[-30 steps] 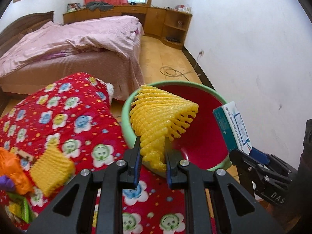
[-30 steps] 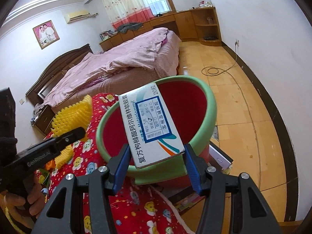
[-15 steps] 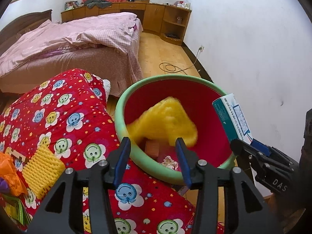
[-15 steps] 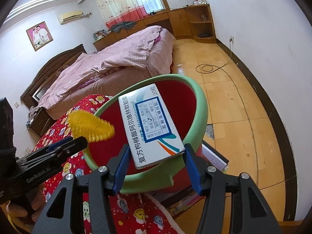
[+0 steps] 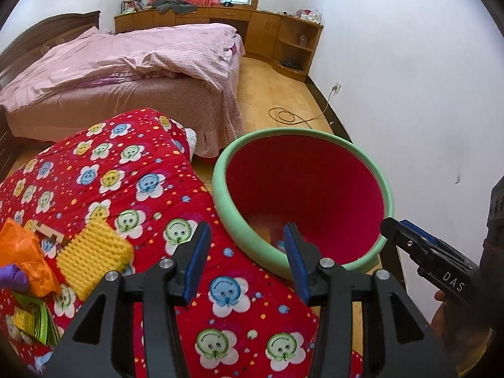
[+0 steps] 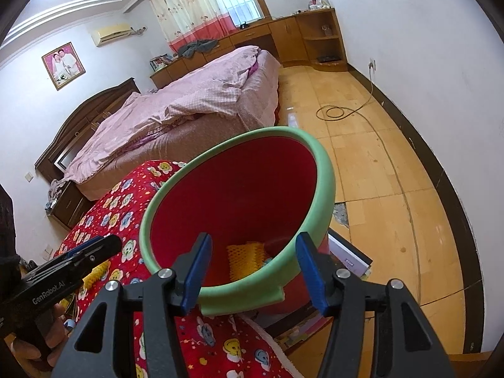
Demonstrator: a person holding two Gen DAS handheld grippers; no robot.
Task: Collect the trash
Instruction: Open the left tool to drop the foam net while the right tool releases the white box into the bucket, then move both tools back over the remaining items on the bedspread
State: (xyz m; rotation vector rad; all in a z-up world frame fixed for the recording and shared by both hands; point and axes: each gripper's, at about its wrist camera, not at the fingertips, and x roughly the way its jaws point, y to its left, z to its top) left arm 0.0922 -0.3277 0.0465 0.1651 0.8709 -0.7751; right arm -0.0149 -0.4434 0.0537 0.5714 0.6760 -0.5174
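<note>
A red bin with a green rim (image 5: 220, 182) (image 6: 324, 170) stands against the edge of a red flower-print quilt (image 5: 126, 173). My left gripper (image 5: 246, 230) hangs open over the bin's near rim, with nothing between its blue pads. My right gripper (image 6: 254, 237) is open and empty too, above the same rim from the other side. A yellow foam net (image 6: 245, 258) lies at the bottom of the bin. A second yellow foam net (image 5: 94, 252) lies on the quilt beside an orange bag (image 5: 22, 252). Each gripper shows in the other's view, the right gripper (image 5: 393, 223) and the left gripper (image 6: 107, 245).
Green packets (image 5: 31, 318) and a purple scrap (image 5: 12, 275) sit at the quilt's left edge. A bed with pink covers (image 5: 141, 63) stands behind. Flat boxes (image 6: 349, 256) lie on the wooden floor under the bin. A cable (image 6: 337, 111) coils near the white wall.
The left gripper let go of the yellow foam net, which dropped into the bin. The white medicine box has left the right gripper's jaws, which now stand empty.
</note>
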